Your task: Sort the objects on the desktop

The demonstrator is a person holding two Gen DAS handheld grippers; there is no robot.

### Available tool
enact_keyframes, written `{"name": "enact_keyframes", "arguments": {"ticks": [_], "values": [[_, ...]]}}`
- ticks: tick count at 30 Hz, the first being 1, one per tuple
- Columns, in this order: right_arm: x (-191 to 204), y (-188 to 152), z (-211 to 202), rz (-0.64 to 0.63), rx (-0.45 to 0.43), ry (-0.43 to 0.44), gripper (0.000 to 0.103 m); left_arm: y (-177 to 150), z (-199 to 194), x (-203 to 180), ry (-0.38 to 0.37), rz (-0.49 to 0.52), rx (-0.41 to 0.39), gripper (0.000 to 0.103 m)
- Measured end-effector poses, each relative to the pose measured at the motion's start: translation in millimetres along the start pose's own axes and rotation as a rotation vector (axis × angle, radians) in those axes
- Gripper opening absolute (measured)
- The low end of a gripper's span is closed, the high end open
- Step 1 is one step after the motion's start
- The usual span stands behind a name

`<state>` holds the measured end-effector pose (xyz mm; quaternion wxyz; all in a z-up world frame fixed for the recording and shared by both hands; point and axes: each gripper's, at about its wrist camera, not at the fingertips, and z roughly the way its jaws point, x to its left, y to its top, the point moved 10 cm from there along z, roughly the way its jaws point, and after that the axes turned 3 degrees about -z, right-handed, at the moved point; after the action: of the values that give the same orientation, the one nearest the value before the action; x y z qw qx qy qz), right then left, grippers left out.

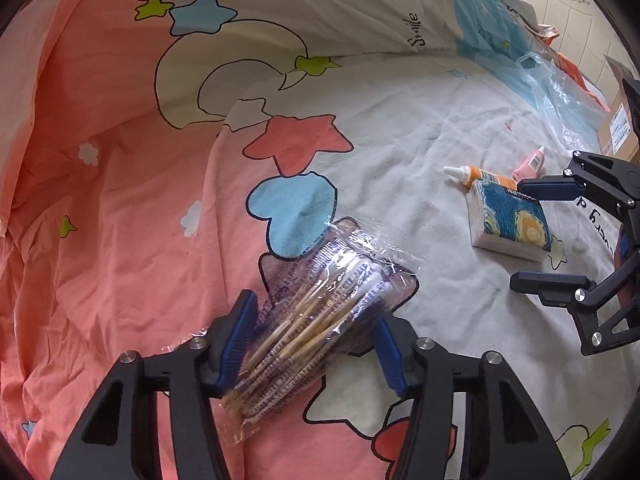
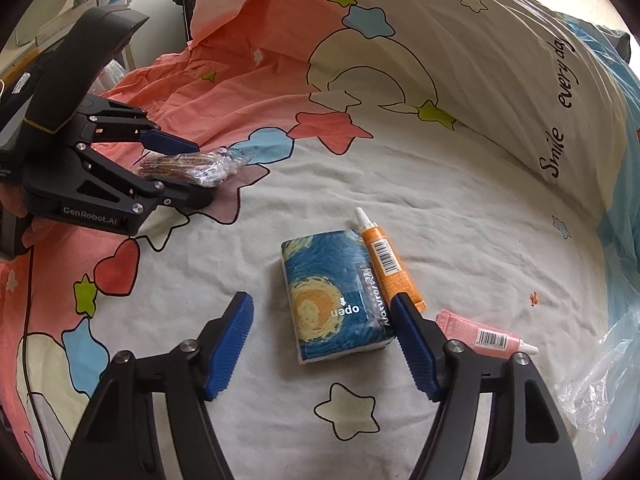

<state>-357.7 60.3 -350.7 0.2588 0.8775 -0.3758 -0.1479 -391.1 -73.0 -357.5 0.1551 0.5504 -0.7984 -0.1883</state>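
My left gripper (image 1: 316, 320) is shut on a clear bag of cotton swabs (image 1: 320, 320), held just over the star-print bedsheet; both also show in the right wrist view, the gripper (image 2: 200, 172) and the bag (image 2: 192, 166). My right gripper (image 2: 322, 322) is open and empty, its jaws on either side of a blue Starry-Night tissue pack (image 2: 334, 296) lying on the sheet. An orange tube (image 2: 386, 258) lies against the pack's right side and a pink tube (image 2: 484, 336) lies further right. The left wrist view also shows the pack (image 1: 510, 220), the orange tube (image 1: 476, 174), the pink tube (image 1: 530, 164) and the right gripper (image 1: 528, 234).
A folded star-print quilt (image 2: 440, 40) rises behind the objects. A clear plastic bag (image 2: 600, 368) lies at the right edge. A cardboard box (image 1: 618, 128) stands at the far right. A black cable (image 2: 28, 320) runs along the left.
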Motion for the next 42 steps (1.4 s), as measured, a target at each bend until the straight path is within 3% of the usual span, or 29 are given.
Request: {"name": "enact_keyframes", "arguments": {"ticks": [3,4,13,23,31,42], "values": [[-1,-2,2,0.005,0.006,0.0,0.054,0,-1,1,0.01,0.004,0.005,0.034],[-2,-3,3,0.009,0.008,-0.003,0.046,-1,-2,0,0.015,0.009,0.004,0.03],[0,-5,-9,0.071,-0.007,0.057,0.044,1,-17,-9,0.001,0.039,-0.004,0.018],[10,-6,-33,0.085,-0.02,0.069,0.044,14,-42,-24,-0.018,0.041,-0.029,0.016],[18,-14,-67,0.062,0.003,0.036,0.044,7,-69,-77,-0.07,0.11,-0.015,0.016],[9,-52,-149,0.106,0.028,-0.048,0.044,7,-130,-152,-0.143,0.148,-0.032,0.016]]}}
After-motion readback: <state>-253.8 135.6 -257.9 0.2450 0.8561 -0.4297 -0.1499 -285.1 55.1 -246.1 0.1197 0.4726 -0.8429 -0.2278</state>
